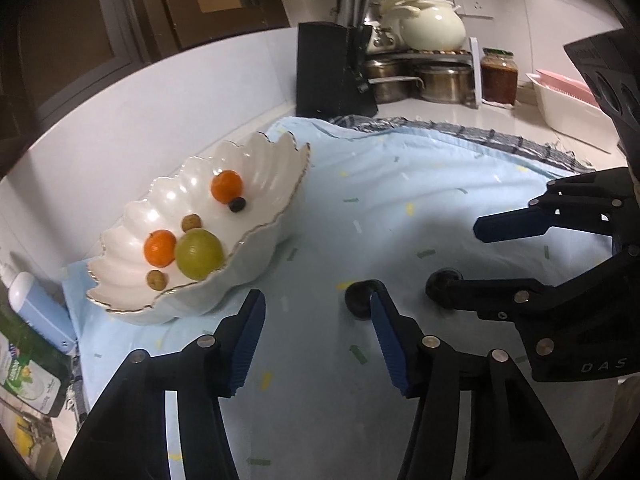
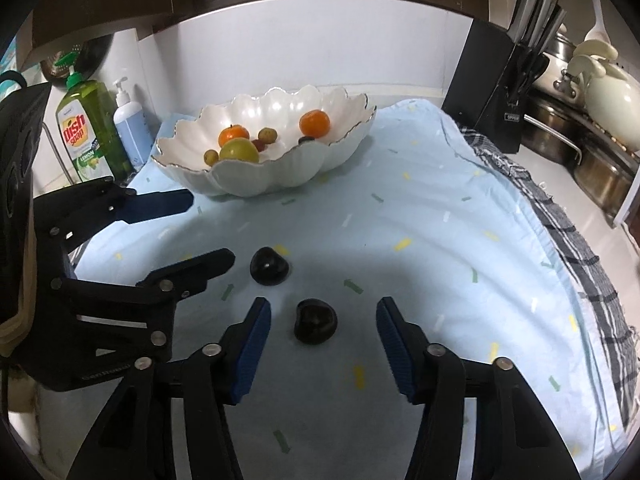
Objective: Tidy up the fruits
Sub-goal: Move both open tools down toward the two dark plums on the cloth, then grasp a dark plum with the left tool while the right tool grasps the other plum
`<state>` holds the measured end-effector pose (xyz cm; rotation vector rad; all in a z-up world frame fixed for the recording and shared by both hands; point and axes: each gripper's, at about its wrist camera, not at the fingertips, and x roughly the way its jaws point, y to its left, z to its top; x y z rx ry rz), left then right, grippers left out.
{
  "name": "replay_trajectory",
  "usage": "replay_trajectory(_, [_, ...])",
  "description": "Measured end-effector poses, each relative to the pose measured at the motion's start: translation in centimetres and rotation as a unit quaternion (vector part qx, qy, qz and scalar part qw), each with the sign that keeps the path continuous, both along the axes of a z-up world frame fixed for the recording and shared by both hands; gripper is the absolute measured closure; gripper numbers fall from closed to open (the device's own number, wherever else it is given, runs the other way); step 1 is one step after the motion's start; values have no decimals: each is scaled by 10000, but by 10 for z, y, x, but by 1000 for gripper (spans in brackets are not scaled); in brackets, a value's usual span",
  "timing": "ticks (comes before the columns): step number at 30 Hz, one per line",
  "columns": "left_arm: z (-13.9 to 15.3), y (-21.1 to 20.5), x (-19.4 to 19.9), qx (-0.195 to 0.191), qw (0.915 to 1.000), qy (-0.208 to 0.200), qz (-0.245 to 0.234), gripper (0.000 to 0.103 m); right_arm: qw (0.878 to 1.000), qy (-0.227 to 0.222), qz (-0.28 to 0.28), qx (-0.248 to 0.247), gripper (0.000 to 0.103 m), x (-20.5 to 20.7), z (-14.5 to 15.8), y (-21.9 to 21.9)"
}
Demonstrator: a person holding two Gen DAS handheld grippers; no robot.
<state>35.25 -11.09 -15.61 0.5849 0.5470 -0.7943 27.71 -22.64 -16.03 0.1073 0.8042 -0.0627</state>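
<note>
A white shell-shaped bowl point(image 1: 256, 160) point(image 2: 280, 168) stands on the light blue cloth. It holds two oranges point(image 1: 227, 186), a green fruit point(image 1: 199, 253), small brown fruits and a small dark one. Two dark fruits lie on the cloth: one point(image 2: 315, 321) between my right gripper's open fingers, the other point(image 2: 269, 266) just beyond it, near the left gripper's tip. My left gripper point(image 1: 316, 312) is open and empty; one dark fruit point(image 1: 360, 300) peeks from behind its right finger. My right gripper point(image 2: 324, 320) is open; it also shows in the left wrist view point(image 1: 460, 256).
A black knife block point(image 1: 332, 72) point(image 2: 496, 92), metal pots point(image 1: 440, 80), a cream pot and a sauce jar point(image 1: 499, 76) stand behind the cloth. Dish soap point(image 2: 88, 132) and a blue pump bottle point(image 2: 130, 120) stand left of the bowl. A checked towel point(image 2: 580, 240) lies under the cloth's right edge.
</note>
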Motion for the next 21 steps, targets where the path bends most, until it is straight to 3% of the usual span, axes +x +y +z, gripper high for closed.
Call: replay_trajectory(21, [-24, -27, 12, 317, 9968, 549, -480, 60, 9989, 332, 123, 297, 69, 15, -20, -7])
